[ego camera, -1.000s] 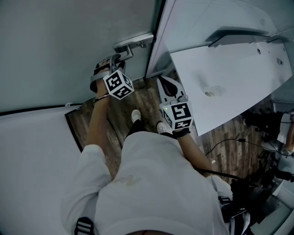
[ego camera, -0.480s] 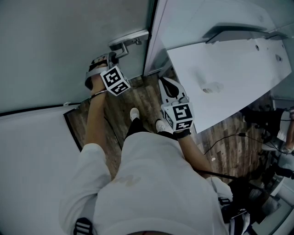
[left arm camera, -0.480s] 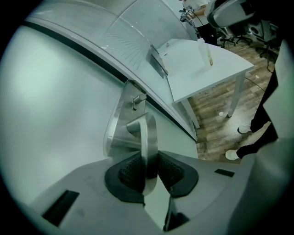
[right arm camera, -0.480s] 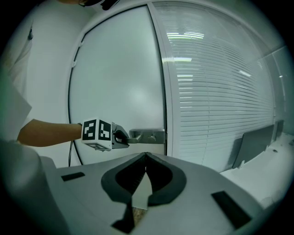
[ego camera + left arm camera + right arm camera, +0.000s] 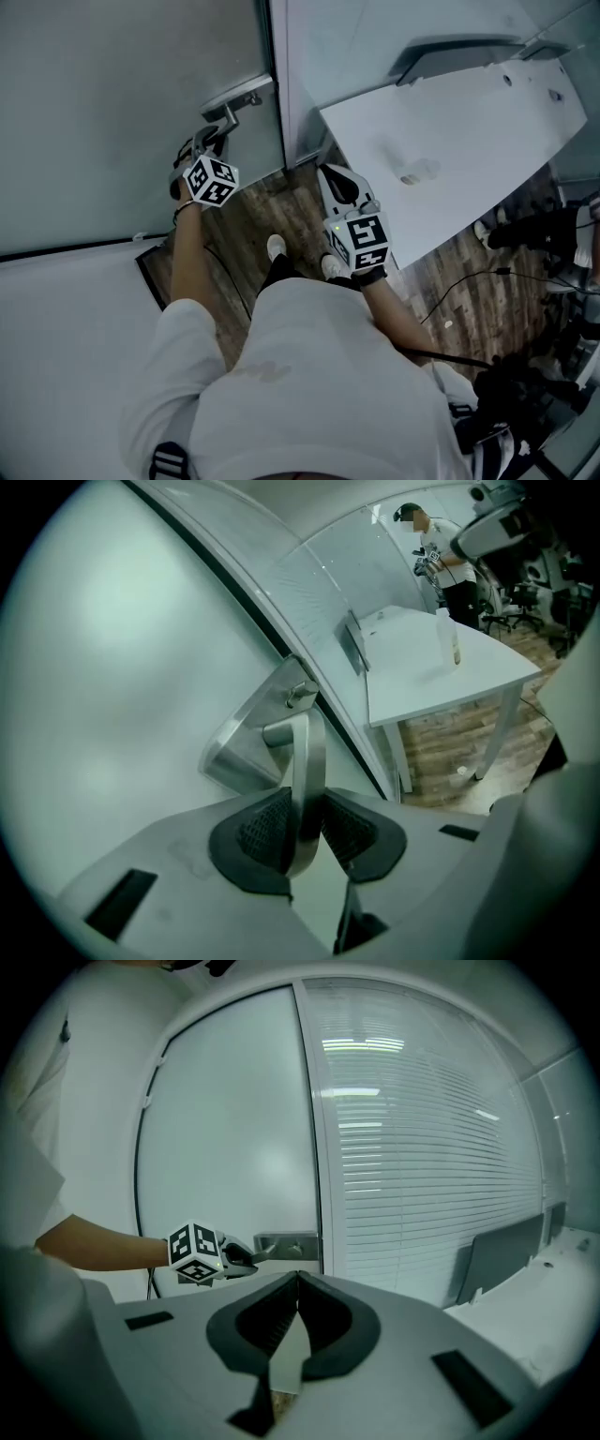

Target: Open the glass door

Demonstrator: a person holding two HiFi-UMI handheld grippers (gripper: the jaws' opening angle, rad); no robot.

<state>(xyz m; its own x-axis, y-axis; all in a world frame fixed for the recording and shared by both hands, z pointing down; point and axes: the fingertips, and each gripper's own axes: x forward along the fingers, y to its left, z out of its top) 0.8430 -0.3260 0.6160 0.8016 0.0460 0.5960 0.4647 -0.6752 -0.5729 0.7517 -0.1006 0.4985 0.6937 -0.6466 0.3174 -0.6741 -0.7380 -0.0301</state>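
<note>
The left claw (image 5: 305,829) has the metal door handle (image 5: 307,757) between its ribbed pads. They press on the lever's two sides, though the jaws are opening slightly at this moment. The handle is mounted on a metal plate (image 5: 239,752) at the right edge of the frosted glass door (image 5: 112,94), just beside the door frame (image 5: 278,84). The right claw (image 5: 293,1326) is fully closed and empty, held clear of the door, near the edge of the white table (image 5: 469,131).
</note>
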